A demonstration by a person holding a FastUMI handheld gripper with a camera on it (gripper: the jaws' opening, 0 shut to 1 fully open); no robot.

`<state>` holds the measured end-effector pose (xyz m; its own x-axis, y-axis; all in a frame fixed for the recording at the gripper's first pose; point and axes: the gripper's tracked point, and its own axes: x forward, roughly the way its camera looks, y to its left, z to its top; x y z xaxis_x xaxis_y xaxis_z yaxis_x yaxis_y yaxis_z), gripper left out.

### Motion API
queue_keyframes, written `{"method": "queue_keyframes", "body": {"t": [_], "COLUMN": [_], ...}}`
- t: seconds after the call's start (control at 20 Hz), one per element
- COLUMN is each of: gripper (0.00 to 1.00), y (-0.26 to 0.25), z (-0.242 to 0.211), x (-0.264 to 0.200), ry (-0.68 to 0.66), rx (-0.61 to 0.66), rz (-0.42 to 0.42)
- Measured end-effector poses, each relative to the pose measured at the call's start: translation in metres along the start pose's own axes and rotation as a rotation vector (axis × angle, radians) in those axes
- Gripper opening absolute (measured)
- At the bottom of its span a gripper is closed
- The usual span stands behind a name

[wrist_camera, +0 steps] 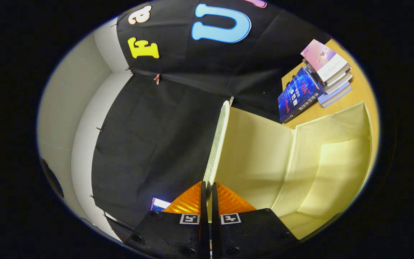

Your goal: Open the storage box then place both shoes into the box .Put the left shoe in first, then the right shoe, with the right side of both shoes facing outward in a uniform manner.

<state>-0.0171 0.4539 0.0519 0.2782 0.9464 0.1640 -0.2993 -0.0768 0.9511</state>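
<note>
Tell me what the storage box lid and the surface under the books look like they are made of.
Storage box lid: looks like fabric over a stiff panel, matte pale yellow, with a woven texture along its edge; the tool is shut on that edge. Surface under the books: probably wood or laminate, smooth tan finish; no grain is discernible.

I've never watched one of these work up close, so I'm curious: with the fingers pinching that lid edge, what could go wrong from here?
1. The fingers are closed on only the thin edge of the pale yellow fabric box lid, so it could slip free and fall shut.
2. The lid is lifted upright over the open pale yellow fabric storage box; pulling further might drag or tip the light box.
3. The stack of books sits close behind on the wooden table and could get nudged.
</note>
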Motion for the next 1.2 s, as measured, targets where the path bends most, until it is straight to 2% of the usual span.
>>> {"method": "queue_keyframes", "body": {"t": [0.15,0.2,0.35,0.5,0.55,0.85,1.2], "gripper": [0.11,0.17,0.46,0.86,0.95,0.96,0.97], "y": [-0.01,-0.015,-0.02,-0.019,-0.019,-0.031,-0.059], "z": [-0.02,-0.027,-0.042,-0.048,-0.046,-0.024,0.005], "x": [0.024,0.028,0.033,0.031,0.027,-0.019,-0.12], "ry": [0.051,0.074,0.112,0.123,0.122,0.082,0.003], "rx": [-0.015,-0.021,-0.044,-0.062,-0.07,-0.172,-0.381], "rz": [-0.044,-0.055,-0.08,-0.081,-0.083,-0.174,-0.384]}}
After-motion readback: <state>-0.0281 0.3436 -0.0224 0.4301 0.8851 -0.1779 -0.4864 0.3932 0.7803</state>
